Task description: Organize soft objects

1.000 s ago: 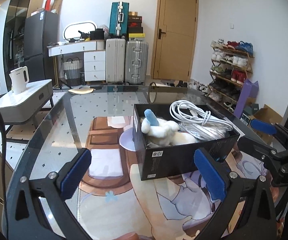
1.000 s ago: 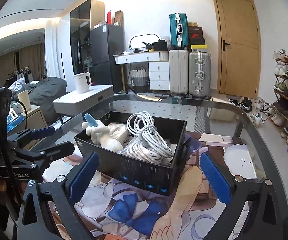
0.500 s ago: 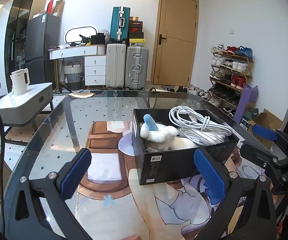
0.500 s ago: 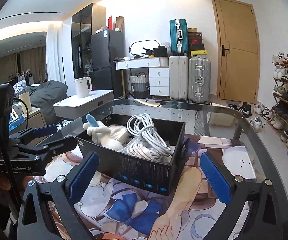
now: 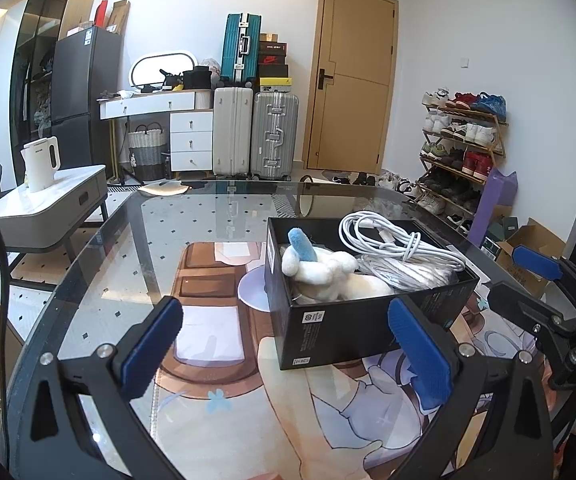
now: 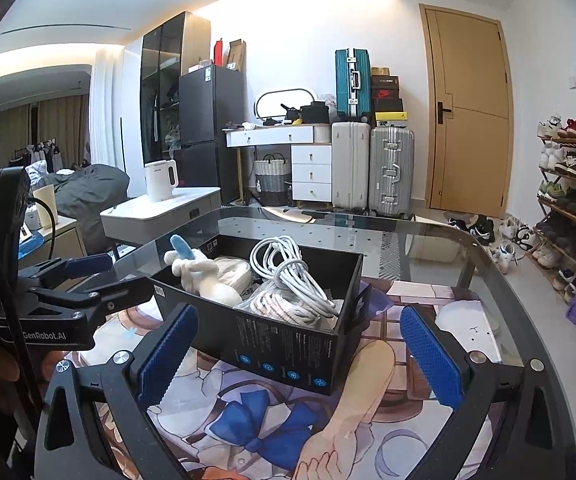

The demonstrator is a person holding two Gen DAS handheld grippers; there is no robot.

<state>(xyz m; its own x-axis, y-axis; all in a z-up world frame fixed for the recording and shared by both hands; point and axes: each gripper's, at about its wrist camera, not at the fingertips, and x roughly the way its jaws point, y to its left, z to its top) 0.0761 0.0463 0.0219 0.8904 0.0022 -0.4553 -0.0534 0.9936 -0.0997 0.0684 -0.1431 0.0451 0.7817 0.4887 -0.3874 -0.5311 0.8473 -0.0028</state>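
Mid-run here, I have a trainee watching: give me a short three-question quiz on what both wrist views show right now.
1. True or false: the white plush toy with a blue ear lies inside the open black cardboard box.
2. Which lies beside the toy in that box? A) coiled white cables B) a red shoe C) a glass cup
3. Fill in: the left gripper and right gripper both have their jaws ____, holding nothing.

Key: 1 true; 2 A; 3 open.
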